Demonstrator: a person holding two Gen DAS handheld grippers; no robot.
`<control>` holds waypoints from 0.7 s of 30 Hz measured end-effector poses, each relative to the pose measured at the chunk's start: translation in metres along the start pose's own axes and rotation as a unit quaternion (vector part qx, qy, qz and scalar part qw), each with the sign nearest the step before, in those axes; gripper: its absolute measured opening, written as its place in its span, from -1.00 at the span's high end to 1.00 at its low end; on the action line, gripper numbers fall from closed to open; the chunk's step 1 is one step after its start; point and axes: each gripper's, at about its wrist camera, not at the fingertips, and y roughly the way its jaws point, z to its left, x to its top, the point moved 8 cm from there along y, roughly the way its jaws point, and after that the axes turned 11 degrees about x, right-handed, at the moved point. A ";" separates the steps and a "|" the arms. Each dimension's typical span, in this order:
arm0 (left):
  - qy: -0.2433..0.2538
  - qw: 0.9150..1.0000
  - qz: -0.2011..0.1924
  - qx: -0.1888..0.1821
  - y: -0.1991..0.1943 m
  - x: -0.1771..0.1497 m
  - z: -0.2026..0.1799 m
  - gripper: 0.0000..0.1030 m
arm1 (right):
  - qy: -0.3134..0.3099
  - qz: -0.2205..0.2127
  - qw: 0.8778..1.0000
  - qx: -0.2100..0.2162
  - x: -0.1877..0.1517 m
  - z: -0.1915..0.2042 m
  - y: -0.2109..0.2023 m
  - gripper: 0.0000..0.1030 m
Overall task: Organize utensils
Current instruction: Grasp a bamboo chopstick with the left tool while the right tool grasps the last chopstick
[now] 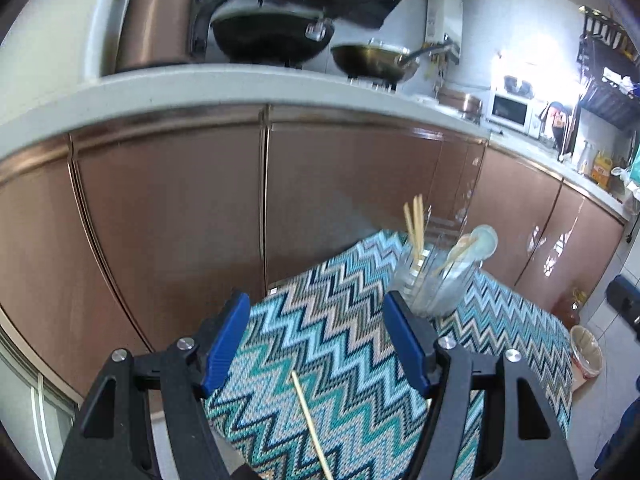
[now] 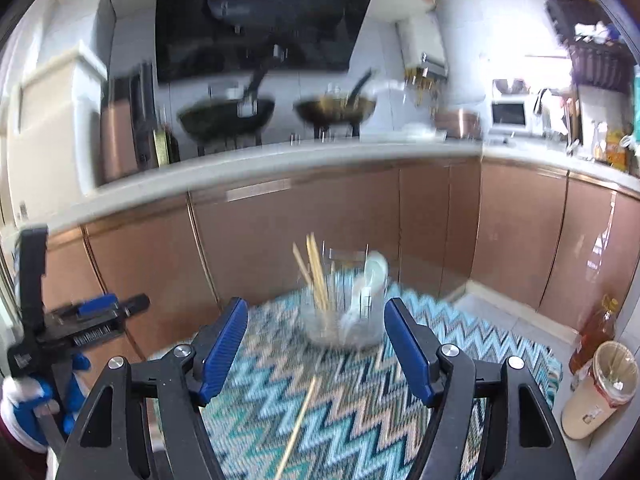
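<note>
A clear holder [image 1: 434, 280] stands on the zigzag-patterned cloth [image 1: 340, 344] at its far right. It holds wooden chopsticks [image 1: 416, 224] and pale spoons [image 1: 480, 242]. One loose chopstick [image 1: 312, 426] lies on the cloth near me. My left gripper [image 1: 316, 340] is open and empty above the cloth, left of the holder. In the right wrist view, my right gripper [image 2: 316, 344] is open and empty, with the holder [image 2: 344, 316] just beyond it and the loose chopstick [image 2: 298, 426] below. The left gripper [image 2: 76, 320] shows at the left.
Copper-coloured cabinet doors [image 1: 180, 220] stand behind the table under a white counter [image 1: 224, 88] with two woks [image 2: 226, 116]. A bin [image 2: 600, 392] and an oil bottle [image 2: 596, 328] stand on the floor at the right.
</note>
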 end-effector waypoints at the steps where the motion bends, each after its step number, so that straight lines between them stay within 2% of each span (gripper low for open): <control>1: 0.001 1.000 0.012 -0.001 0.007 -0.004 0.001 -0.30 | 0.001 0.020 1.000 -0.002 -0.008 -0.002 0.010 -0.33; 3: 0.001 0.999 0.035 -0.005 0.020 -0.012 0.003 -0.30 | 0.007 0.055 0.998 0.001 -0.022 -0.004 0.027 -0.33; 5: -0.001 0.997 0.075 -0.024 0.037 -0.023 0.005 -0.30 | 0.020 0.085 0.996 0.010 -0.037 -0.008 0.043 -0.33; 10: -0.013 0.979 0.191 -0.064 0.080 -0.063 0.002 -0.30 | 0.058 0.173 0.982 0.040 -0.082 -0.014 0.093 -0.32; 11: -0.015 0.972 0.225 -0.072 0.090 -0.075 0.000 -0.29 | 0.066 0.192 0.978 0.048 -0.092 -0.016 0.105 -0.24; 14: -0.020 0.955 0.282 -0.085 0.112 -0.099 -0.005 -0.28 | 0.082 0.232 0.967 0.062 -0.110 -0.021 0.129 0.04; 17: -0.019 0.947 0.309 -0.084 0.130 -0.112 -0.007 -0.25 | 0.093 0.267 0.957 0.069 -0.122 -0.025 0.153 0.21; 21: -0.020 0.935 0.343 -0.089 0.149 -0.121 -0.010 -0.10 | 0.115 0.301 0.944 0.071 -0.135 -0.037 0.182 0.45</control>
